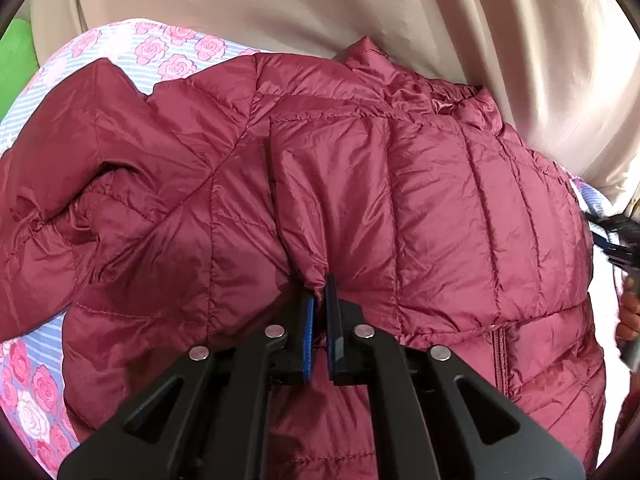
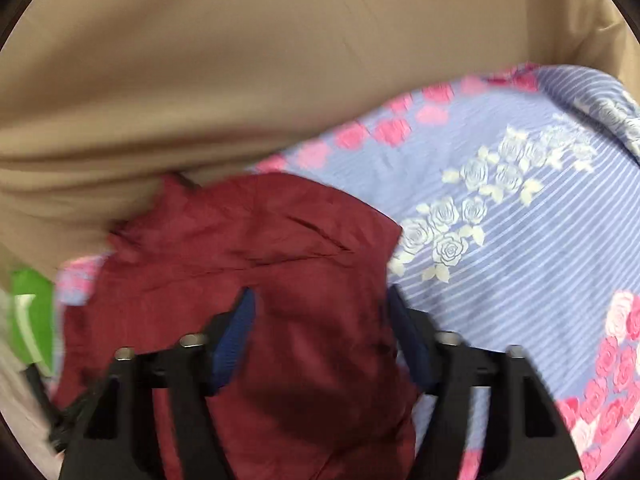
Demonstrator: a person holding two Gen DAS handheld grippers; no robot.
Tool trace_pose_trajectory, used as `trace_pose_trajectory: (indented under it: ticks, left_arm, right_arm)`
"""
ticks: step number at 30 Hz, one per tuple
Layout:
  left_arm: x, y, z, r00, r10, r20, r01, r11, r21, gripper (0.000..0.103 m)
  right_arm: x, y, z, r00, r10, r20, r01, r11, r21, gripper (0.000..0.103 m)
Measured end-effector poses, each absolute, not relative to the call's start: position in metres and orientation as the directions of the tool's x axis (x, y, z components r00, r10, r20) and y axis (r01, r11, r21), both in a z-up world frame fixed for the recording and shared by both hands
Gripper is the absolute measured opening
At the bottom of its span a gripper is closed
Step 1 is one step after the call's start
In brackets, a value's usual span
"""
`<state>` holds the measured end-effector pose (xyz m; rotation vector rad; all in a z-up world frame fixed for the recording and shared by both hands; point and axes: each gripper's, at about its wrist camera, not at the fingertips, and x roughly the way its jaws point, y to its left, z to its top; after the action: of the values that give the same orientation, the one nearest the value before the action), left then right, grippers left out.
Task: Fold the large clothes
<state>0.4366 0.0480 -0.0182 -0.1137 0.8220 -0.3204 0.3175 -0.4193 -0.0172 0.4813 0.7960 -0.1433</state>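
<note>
Two hand-held grippers: our left (image 1: 320, 286) pinches a fold of glossy quilted maroon jacket (image 1: 440, 200); our right (image 2: 318, 300) hangs released over rose-print bedsheet (image 2: 520, 240).

Looks like somebody's bedroom at home to me. The work surface is a bed with a blue striped sheet (image 2: 520, 280) printed all over with pink and white roses, and a tan curtain (image 1: 280, 8) or drape hangs right behind it. A maroon puffer jacket (image 1: 440, 200) lies spread on top, so ordinary household stuff.
</note>
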Motion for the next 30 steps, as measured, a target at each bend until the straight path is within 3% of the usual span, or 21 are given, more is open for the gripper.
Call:
trace_pose_trajectory:
  ticks: [1, 4, 7, 10, 13, 15, 17, 18, 21, 23, 25, 27, 30]
  left_arm:
    - [0.435, 0.05, -0.018, 0.636, -0.324, -0.7, 0.236, 0.946, -0.223, 0.004]
    - [0.434, 0.054, -0.019, 0.639, -0.335, -0.692, 0.239, 0.942, -0.235, 0.005]
    - [0.431, 0.053, -0.019, 0.643, -0.337, -0.688, 0.246, 0.941, -0.231, 0.006]
    - [0.43, 0.053, -0.02, 0.647, -0.326, -0.689, 0.245, 0.945, -0.217, 0.006]
    - [0.432, 0.054, -0.02, 0.65, -0.326, -0.686, 0.24, 0.945, -0.221, 0.006]
    - [0.43, 0.055, -0.021, 0.655, -0.315, -0.686, 0.237, 0.949, -0.209, 0.006]
    - [0.43, 0.052, -0.021, 0.659, -0.303, -0.688, 0.235, 0.952, -0.194, 0.006]
    - [0.431, 0.05, -0.02, 0.658, -0.306, -0.688, 0.235, 0.952, -0.198, 0.007]
    - [0.417, 0.066, -0.011, 0.647, -0.331, -0.687, 0.206, 0.943, -0.261, 0.007]
    - [0.395, 0.099, 0.003, 0.669, -0.354, -0.654, 0.187, 0.931, -0.313, 0.011]
    - [0.376, 0.141, 0.014, 0.702, -0.331, -0.631, 0.133, 0.931, -0.341, 0.045]
    - [0.357, 0.199, 0.018, 0.733, -0.281, -0.62, 0.03, 0.923, -0.383, 0.06]
    - [0.336, 0.296, 0.012, 0.752, -0.172, -0.636, -0.176, 0.878, -0.445, 0.064]
  right_arm:
    - [0.321, -0.421, -0.021, 0.689, 0.061, -0.722, 0.302, 0.882, 0.363, 0.01]
    - [0.306, -0.427, -0.016, 0.781, 0.036, -0.624, 0.286, 0.867, 0.408, 0.003]
    - [0.324, -0.433, -0.052, 0.663, -0.04, -0.747, 0.36, 0.892, 0.272, 0.001]
    - [0.296, -0.426, -0.021, 0.728, -0.119, -0.675, 0.386, 0.885, 0.261, 0.003]
    - [0.26, -0.403, 0.008, 0.807, -0.043, -0.59, 0.269, 0.914, 0.302, 0.003]
    - [0.255, -0.383, -0.001, 0.778, -0.002, -0.628, 0.204, 0.946, 0.25, 0.003]
    - [0.261, -0.377, -0.033, 0.679, -0.08, -0.73, 0.22, 0.971, 0.098, 0.0]
    - [0.264, -0.379, -0.052, 0.638, -0.09, -0.765, 0.228, 0.971, 0.076, 0.0]
    - [0.247, -0.38, -0.038, 0.644, -0.096, -0.759, 0.277, 0.954, 0.115, 0.001]
    - [0.233, -0.374, -0.025, 0.661, -0.095, -0.744, 0.264, 0.958, 0.112, 0.003]
    - [0.203, -0.354, -0.009, 0.681, -0.121, -0.722, 0.23, 0.972, 0.054, 0.009]
    - [0.176, -0.332, -0.007, 0.691, -0.105, -0.715, 0.186, 0.982, 0.035, 0.011]
    - [0.135, -0.322, -0.014, 0.685, -0.04, -0.727, 0.133, 0.989, 0.07, 0.018]
